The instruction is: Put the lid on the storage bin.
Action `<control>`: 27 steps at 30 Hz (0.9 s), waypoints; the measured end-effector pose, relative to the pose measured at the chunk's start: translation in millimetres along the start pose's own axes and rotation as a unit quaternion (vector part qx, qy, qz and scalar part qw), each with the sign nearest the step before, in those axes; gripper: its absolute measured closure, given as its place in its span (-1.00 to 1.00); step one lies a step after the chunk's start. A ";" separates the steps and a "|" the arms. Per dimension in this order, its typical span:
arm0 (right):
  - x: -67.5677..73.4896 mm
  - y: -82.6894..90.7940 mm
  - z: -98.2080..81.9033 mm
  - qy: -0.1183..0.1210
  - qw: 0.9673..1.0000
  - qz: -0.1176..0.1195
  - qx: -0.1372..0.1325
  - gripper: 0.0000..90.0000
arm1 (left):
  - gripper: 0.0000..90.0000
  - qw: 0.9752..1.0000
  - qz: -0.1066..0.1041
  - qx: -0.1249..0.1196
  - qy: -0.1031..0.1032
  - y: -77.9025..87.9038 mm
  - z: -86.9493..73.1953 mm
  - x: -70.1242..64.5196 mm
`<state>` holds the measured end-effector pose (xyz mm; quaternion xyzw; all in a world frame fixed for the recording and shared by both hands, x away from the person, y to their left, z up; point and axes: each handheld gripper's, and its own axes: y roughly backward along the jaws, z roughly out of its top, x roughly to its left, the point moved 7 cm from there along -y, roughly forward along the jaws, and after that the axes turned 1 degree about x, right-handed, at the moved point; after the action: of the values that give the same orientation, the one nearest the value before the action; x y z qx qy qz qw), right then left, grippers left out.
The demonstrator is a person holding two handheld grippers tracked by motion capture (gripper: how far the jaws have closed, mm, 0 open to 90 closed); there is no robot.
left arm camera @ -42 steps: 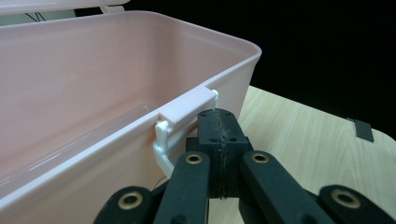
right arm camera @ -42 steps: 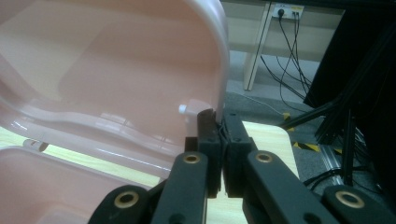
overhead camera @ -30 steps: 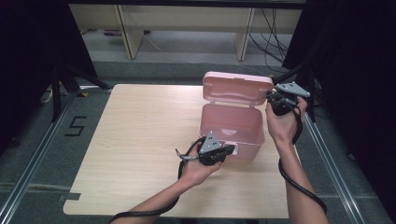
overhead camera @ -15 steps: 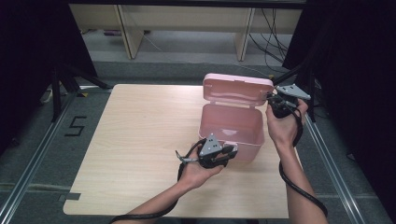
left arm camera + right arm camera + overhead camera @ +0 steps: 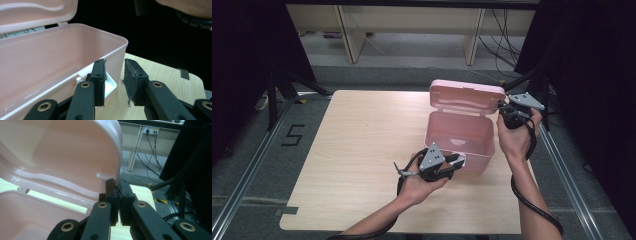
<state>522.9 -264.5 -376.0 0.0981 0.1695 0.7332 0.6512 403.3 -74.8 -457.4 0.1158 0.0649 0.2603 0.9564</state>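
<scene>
Pink plastic box (image 5: 459, 134) is sitting open on the wooden surface (image 5: 357, 145), toward its right side. Right gripper (image 5: 117, 195) is pinching the raised lid (image 5: 75, 157) edge, while left gripper (image 5: 113, 75), jaws just parting, is hovering at the box's front corner beside the latch (image 5: 108, 86).

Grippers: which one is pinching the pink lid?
The right gripper, at the box's far corner. Its fingers clamp the lid edge; the left gripper is open by the front latch.
</scene>
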 end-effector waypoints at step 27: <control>4.2 10.9 -13.2 0.017 1.000 -0.006 -0.016 0.98 | 0.56 0.998 0.053 -0.028 0.024 46.1 13.3 37.6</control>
<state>507.4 -263.0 -384.5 0.0748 0.1695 0.7331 0.6545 415.7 -19.4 -435.2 0.0861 0.0747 0.3147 0.9423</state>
